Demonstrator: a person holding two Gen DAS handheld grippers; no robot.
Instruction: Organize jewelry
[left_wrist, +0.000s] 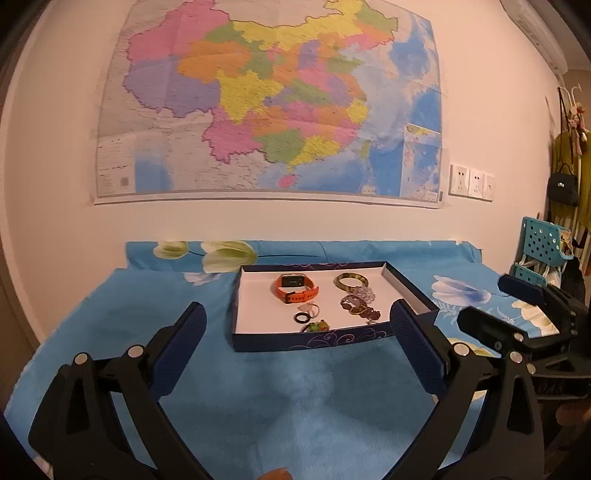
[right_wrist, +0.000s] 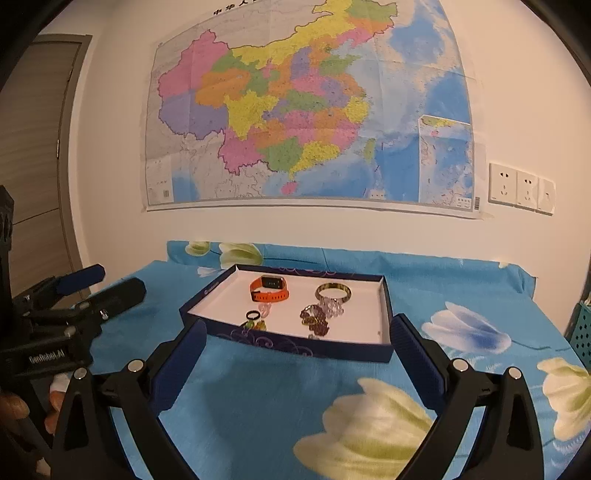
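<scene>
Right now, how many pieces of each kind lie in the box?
In the dark blue box:
Orange watch: 1
Gold-green bangle: 1
Beaded bracelets, clear and dark purple: 2
Black ring: 1
Pale pink piece: 1
Green-orange piece: 1
Total: 7

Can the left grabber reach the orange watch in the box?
Probably yes. The left gripper is open, the box has no lid, and nothing covers the orange watch; only the low front wall lies between.
</scene>
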